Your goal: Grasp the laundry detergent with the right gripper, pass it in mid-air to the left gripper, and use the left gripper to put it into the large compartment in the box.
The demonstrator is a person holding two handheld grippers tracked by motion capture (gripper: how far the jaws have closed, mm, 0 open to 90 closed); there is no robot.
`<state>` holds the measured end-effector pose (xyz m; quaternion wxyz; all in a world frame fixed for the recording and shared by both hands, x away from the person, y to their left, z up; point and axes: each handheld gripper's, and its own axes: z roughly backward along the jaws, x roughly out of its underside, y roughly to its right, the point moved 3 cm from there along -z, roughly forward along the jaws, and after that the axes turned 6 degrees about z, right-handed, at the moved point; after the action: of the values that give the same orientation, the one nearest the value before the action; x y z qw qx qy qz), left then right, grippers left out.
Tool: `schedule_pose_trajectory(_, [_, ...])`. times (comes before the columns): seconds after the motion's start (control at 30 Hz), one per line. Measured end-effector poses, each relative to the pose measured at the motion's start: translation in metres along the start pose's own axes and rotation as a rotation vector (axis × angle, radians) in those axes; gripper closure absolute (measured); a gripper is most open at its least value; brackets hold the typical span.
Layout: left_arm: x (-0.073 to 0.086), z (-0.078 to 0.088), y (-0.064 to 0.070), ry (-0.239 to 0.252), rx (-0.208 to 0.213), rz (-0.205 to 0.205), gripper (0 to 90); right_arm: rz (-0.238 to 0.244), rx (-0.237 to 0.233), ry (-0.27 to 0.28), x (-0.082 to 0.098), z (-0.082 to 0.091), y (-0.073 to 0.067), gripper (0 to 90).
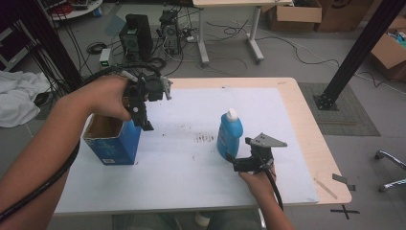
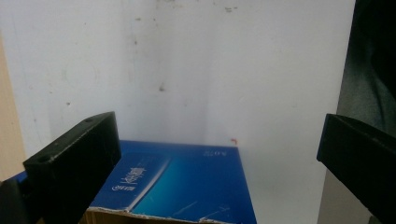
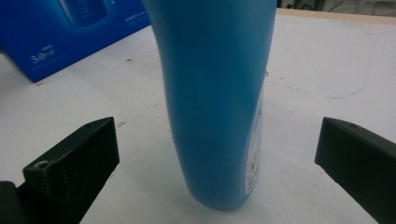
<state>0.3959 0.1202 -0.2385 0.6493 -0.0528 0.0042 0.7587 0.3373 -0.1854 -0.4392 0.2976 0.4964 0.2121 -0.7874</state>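
A blue bottle [image 1: 230,134] with a white cap stands upright near the middle of the white mat [image 1: 191,163]. My right gripper [image 1: 233,159] sits low just in front of it, open. In the right gripper view the bottle [image 3: 215,93] rises between the wide-apart jaws of that gripper [image 3: 215,133], and neither jaw touches it. An open-topped blue box [image 1: 112,141] stands at the mat's left edge. My left gripper [image 1: 145,123] hangs above the box's right rim, pointing down and open. In the left gripper view [image 2: 215,128] the box's blue side [image 2: 187,182] lies below the empty jaws.
The wooden table [image 1: 311,139] has a bare strip along its right side. On the floor behind are computer towers [image 1: 136,36], loose cables, a second table's legs [image 1: 203,38] and cardboard boxes [image 1: 294,17]. A black frame post [image 1: 354,52] slants at the right.
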Motion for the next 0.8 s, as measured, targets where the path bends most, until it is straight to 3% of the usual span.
schedule_pose_trajectory(0.27, [-0.002, 0.002, 0.001, 0.009, -0.009, -0.002, 0.1, 0.005, 0.064, 0.013, -0.001, -0.013, -0.003, 0.0])
schedule_pose_trajectory(0.8, [-0.008, 0.002, 0.003, 0.003, -0.01, -0.013, 0.1, -0.024, 0.089, 0.046, 0.0, -0.027, -0.004, 0.0])
